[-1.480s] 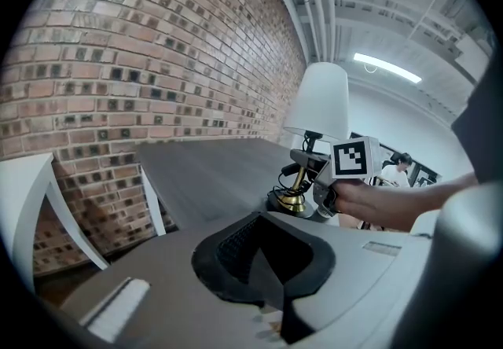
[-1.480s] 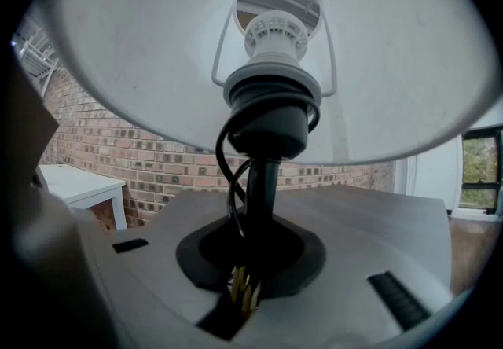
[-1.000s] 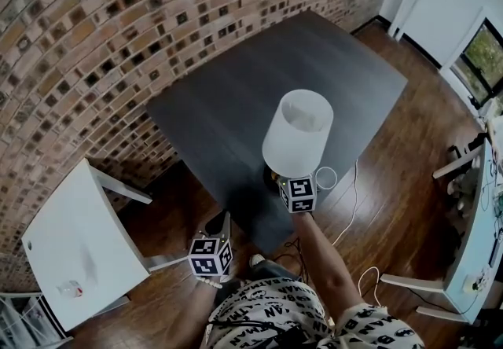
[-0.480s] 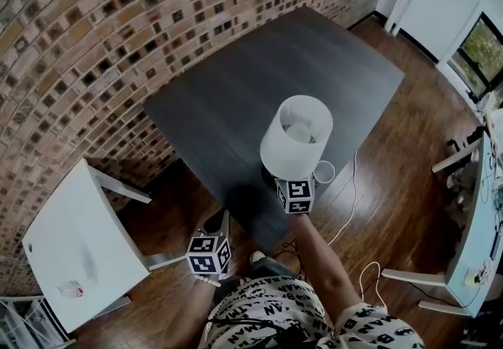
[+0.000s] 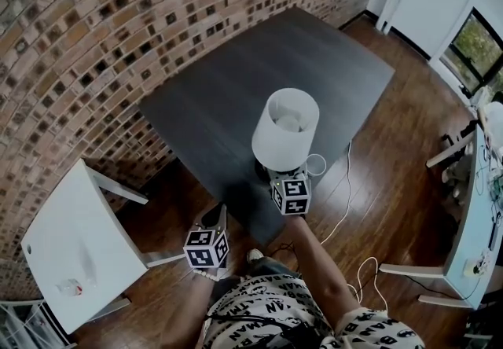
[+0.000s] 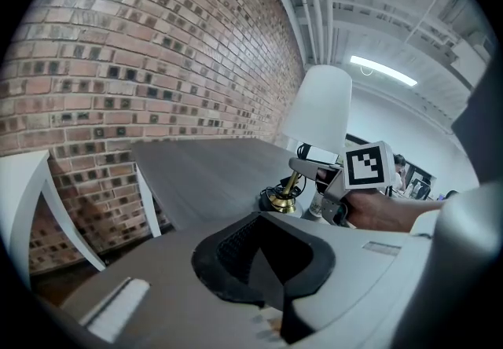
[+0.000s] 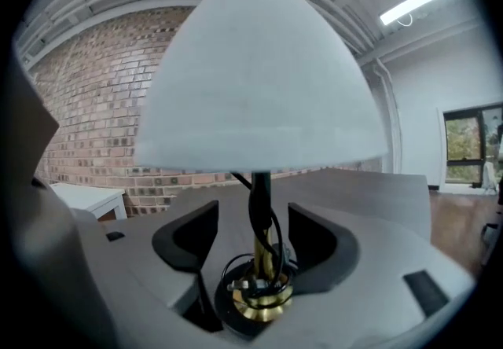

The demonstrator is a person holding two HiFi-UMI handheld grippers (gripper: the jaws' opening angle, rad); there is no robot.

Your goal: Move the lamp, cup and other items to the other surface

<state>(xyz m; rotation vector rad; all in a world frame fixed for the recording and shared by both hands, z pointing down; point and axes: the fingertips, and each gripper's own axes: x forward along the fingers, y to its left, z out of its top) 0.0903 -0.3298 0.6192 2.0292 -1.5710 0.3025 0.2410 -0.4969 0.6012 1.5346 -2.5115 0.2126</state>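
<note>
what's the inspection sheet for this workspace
surface: dark table holds lamp and cup; white side table to its left
job's things: lamp upright near the table's front edge; cup beside it
clutter: small item on side table, unclear what
claws: right claw open, jaws just been opening, lamp stem between them; left claw shut, empty
cables: dark cord wound round lamp stem; white cable on wood floor
surroundings: brick wall, window

Loft room: brick wall (image 5: pixel 78 41), wooden floor (image 5: pixel 409 198)
</note>
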